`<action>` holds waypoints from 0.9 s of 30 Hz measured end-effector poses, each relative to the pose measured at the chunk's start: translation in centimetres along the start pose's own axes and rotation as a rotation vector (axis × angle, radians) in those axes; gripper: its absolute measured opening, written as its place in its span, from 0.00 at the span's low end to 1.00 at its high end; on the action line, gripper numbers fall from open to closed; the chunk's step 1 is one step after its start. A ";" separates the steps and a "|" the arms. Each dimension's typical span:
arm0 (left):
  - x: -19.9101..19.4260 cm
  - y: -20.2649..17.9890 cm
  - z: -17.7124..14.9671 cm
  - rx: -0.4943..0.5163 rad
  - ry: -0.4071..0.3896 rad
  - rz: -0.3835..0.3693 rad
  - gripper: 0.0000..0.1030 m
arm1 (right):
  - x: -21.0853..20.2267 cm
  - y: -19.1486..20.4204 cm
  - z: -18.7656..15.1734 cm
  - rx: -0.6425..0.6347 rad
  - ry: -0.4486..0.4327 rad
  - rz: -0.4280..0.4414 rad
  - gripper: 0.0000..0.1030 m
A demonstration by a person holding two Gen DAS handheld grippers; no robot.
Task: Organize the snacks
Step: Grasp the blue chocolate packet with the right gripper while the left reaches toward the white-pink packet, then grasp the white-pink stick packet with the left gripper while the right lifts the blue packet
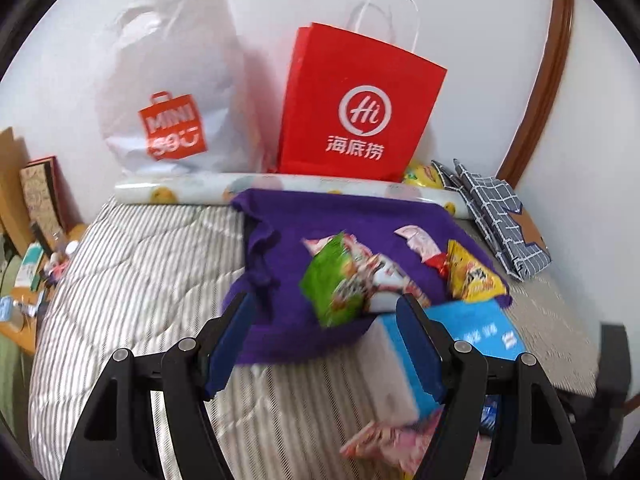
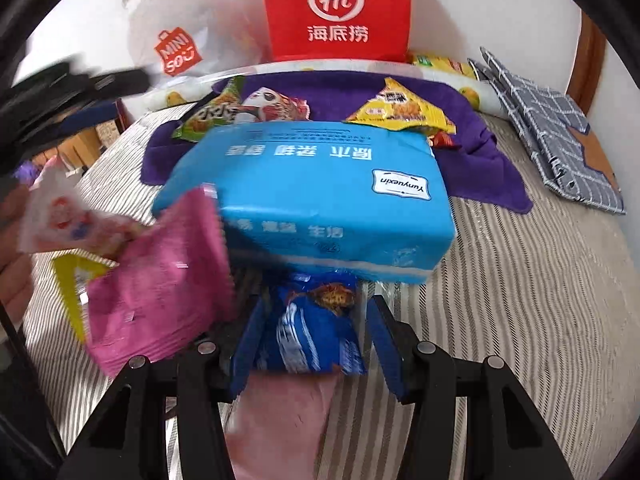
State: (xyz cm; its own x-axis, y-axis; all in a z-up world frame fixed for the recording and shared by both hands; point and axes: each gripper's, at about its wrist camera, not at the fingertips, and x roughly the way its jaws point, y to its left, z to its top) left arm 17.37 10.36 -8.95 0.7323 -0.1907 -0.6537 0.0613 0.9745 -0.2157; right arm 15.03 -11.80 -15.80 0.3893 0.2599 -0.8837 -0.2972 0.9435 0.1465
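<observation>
The snacks lie on a bed (image 1: pixel 132 280) with a striped quilt, and most of them are gathered on a purple cloth (image 1: pixel 280 240) spread at the centre of the left wrist frame, which reads as the collecting spot for the sorting. On it sit a green packet (image 1: pixel 332 276), a red-and-white packet (image 1: pixel 384 276) touching it, and a yellow packet (image 1: pixel 472 276) toward the right. A blue tissue pack (image 2: pixel 320 200) lies at the cloth's near edge, filling the middle of the right wrist frame and partly covering the packets behind it. The right gripper (image 2: pixel 308 328) has its jaws open wide on either side of a dark blue snack packet (image 2: pixel 316 328) at the lower centre; the pads seem just clear of the wrapper, so I judge it is lined up for a grasp rather than holding. A pink packet (image 2: pixel 160 280) is blurred at the lower left of that frame, with a white packet (image 2: pixel 68 220) and a yellow-edged one (image 2: pixel 72 280) beside it; what carries them cannot be told. The left gripper (image 1: pixel 324 344) also has its jaws wide open and empty, over the cloth's near edge. At the top, a red paper bag (image 1: pixel 360 104) and a white plastic bag (image 1: pixel 172 80) lean against the wall, likely destinations. A rolled sheet (image 1: pixel 180 190) lies in front of them.
</observation>
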 end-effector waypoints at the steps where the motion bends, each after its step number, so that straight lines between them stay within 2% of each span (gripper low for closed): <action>1: -0.4 0.2 -0.3 0.000 0.001 0.002 0.71 | 0.1 -0.1 0.2 0.003 0.006 0.012 0.46; 4: -1.6 0.5 -1.2 0.022 0.016 0.007 0.71 | -0.1 -0.1 0.2 -0.035 0.013 -0.024 0.40; 8: -2.6 0.7 -2.4 0.032 0.029 0.002 0.71 | -1.6 -1.1 0.0 -0.020 -0.022 -0.043 0.39; 13: -4.0 1.0 -4.2 0.016 0.051 -0.080 0.71 | -4.0 -3.8 -0.8 0.014 -0.091 -0.114 0.39; 18: -3.7 0.7 -5.4 -0.017 0.096 -0.182 0.71 | -3.5 -7.4 -1.2 0.115 -0.080 -0.141 0.39; 20: -3.5 -0.1 -5.7 -0.001 0.115 -0.215 0.71 | -2.9 -8.1 -1.5 0.137 -0.072 -0.147 0.39; 27: -4.8 -2.3 -6.0 0.059 0.071 -0.272 0.71 | -2.4 -8.6 -1.9 0.140 -0.094 -0.142 0.40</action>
State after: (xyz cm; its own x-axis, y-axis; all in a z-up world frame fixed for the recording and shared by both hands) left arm 9.66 8.35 -9.65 0.6340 -0.4518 -0.6276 0.2900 0.8913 -0.3486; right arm 14.95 -20.94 -15.78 0.4999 0.1344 -0.8556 -0.1121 0.9896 0.0900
